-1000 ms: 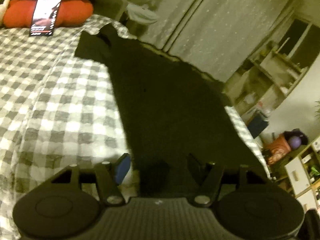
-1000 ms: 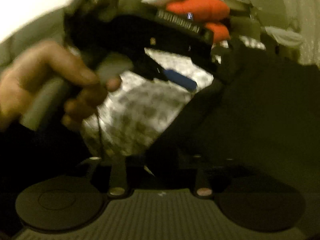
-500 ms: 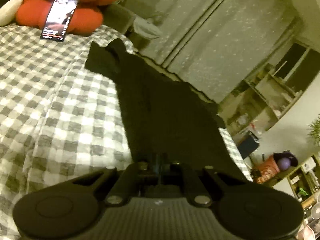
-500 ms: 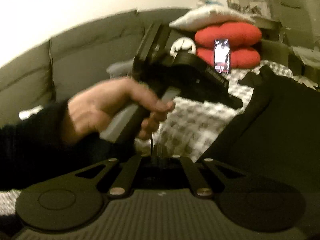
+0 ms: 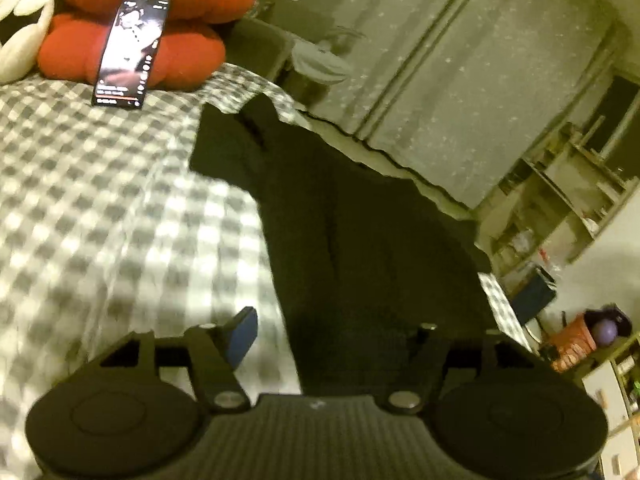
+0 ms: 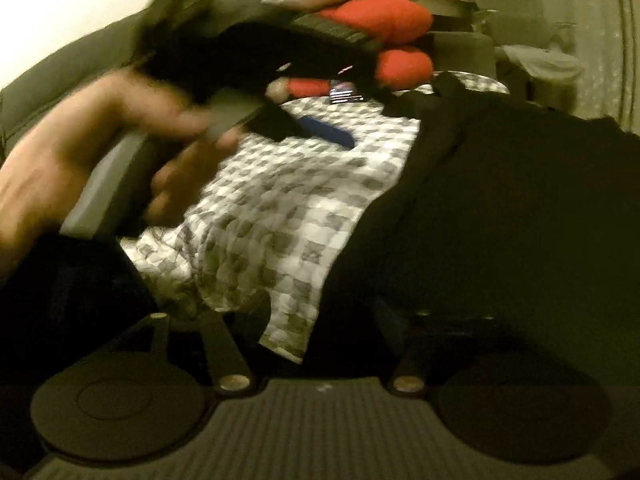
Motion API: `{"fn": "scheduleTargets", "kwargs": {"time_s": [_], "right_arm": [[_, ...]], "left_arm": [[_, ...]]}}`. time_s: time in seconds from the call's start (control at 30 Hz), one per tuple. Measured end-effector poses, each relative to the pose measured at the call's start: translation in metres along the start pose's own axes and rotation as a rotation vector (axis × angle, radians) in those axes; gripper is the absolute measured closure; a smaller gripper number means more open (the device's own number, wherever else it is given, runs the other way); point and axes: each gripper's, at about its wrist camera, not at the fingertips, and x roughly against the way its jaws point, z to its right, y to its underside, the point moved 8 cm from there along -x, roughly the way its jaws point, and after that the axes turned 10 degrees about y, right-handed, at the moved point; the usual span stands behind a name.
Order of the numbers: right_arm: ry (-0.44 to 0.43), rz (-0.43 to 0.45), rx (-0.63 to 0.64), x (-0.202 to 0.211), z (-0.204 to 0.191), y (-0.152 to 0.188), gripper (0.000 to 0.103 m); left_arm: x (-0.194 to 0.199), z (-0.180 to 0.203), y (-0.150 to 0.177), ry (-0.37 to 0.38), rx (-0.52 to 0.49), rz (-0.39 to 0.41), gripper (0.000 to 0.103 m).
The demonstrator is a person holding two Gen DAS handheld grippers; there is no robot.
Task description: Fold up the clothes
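A black garment [image 5: 360, 232] lies stretched along the right side of a grey-and-white checked bed cover [image 5: 120, 208]. It also fills the right of the right wrist view [image 6: 500, 220]. My left gripper [image 5: 332, 336] is open, its jaws astride the garment's near left edge, with nothing held. My right gripper [image 6: 324, 328] is open over the garment's near edge where it meets the checked cover [image 6: 280, 208]. The left gripper, held by a hand, shows blurred in the right wrist view [image 6: 320, 132].
Red cushions [image 5: 152, 24] with a lit phone [image 5: 130, 52] leaning on them sit at the bed's far end, beside a white pillow [image 5: 20, 32]. A curtain [image 5: 460, 60] and shelves [image 5: 568, 192] stand beyond the bed's right edge. A grey sofa back [image 6: 80, 68] lies left.
Both grippers were shut on the garment's near edge half a second ago and have opened, letting the cloth go. The left hand has moved and blurs.
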Motion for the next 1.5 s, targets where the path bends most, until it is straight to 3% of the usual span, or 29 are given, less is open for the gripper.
{"fn": "scheduleTargets", "kwargs": {"time_s": [0.03,0.1,0.13,0.17,0.37,0.43,0.53,0.6,0.67,0.83,1.0,1.23,1.37,1.5], "right_arm": [[0.036,0.003,0.04,-0.004,-0.003,0.001,0.041],[0.107,0.01,0.118,-0.013,-0.008,0.002,0.055],[0.127,0.02,0.134,-0.012,-0.006,0.0,0.08],[0.148,0.029,0.15,-0.011,-0.004,-0.001,0.097],[0.094,0.069,0.036,0.008,0.019,-0.017,0.099],[0.031,0.074,-0.011,0.013,0.018,-0.02,0.099],[-0.037,0.091,-0.038,0.019,0.015,-0.024,0.099],[-0.04,0.084,-0.034,0.016,0.016,-0.024,0.099],[-0.064,0.07,-0.067,0.013,0.02,-0.024,0.099],[-0.148,0.093,-0.151,0.021,0.026,-0.035,0.099],[-0.183,0.067,-0.188,0.015,0.03,-0.029,0.099],[-0.226,0.085,-0.24,0.023,0.04,-0.035,0.099],[-0.243,0.085,-0.313,0.028,0.056,-0.034,0.099],[-0.297,0.109,-0.417,0.042,0.074,-0.037,0.099]], "left_arm": [[-0.006,-0.005,-0.009,-0.016,0.02,0.001,0.034],[-0.019,-0.018,-0.025,-0.041,0.068,0.003,0.034],[-0.026,-0.025,-0.033,-0.053,0.092,0.003,0.033],[-0.032,-0.031,-0.041,-0.066,0.106,0.011,0.033],[-0.069,-0.068,-0.089,-0.138,0.193,0.071,0.027],[-0.082,-0.079,-0.106,-0.161,0.221,0.102,0.022],[-0.105,-0.089,-0.116,-0.191,0.188,0.109,0.024],[-0.116,-0.092,-0.12,-0.226,0.139,0.109,0.041],[-0.117,-0.092,-0.122,-0.244,0.105,0.104,0.1],[-0.093,-0.103,-0.135,-0.184,0.203,0.185,0.1],[-0.07,-0.104,-0.141,-0.191,0.239,0.269,0.1],[-0.073,-0.108,-0.143,-0.183,0.262,0.286,0.1],[-0.073,-0.106,-0.147,-0.141,0.292,0.329,0.1],[-0.07,-0.074,-0.163,-0.057,0.205,0.409,0.1]]}}
